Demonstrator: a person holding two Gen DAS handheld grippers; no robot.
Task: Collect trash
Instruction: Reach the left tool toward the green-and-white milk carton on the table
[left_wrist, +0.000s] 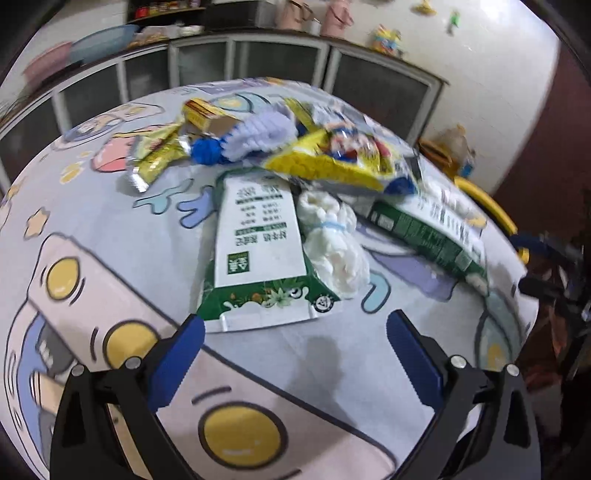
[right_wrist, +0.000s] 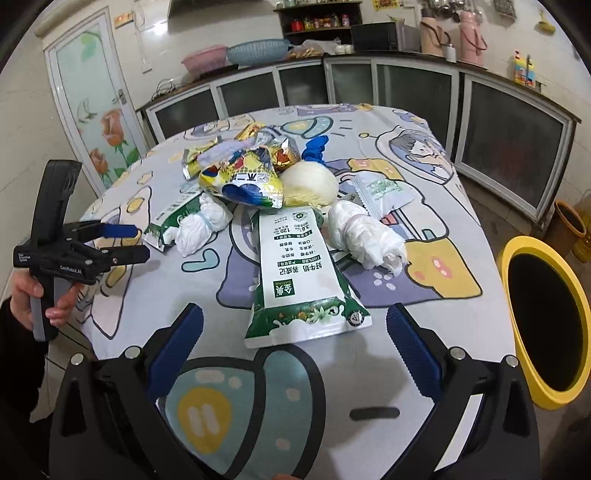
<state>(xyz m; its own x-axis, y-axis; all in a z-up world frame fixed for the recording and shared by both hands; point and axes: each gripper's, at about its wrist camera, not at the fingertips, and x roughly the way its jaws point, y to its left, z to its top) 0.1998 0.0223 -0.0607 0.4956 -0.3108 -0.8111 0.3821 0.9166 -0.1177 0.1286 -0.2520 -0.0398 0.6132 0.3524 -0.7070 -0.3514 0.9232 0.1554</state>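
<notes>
Both tools are spread wide and hold nothing: the left tool (left_wrist: 295, 332) and the right tool (right_wrist: 295, 325) each hover just before a green-and-white milk pouch (right_wrist: 304, 273). The trash lies heaped mid-desk (right_wrist: 424, 332), with a yellow-rimmed bin (right_wrist: 517, 354) beside its edge.

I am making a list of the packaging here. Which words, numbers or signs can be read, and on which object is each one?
"金典": green logo square on the milk pouch nearest the right gripper.
"好牛奶" and "3.6", "120": same pouch, printed upside down; the smaller lines are unreadable.
"GenRobot.AI": side of the left gripper, seen from the right wrist.
Yellow snack bag: print too crumpled to read.
</notes>
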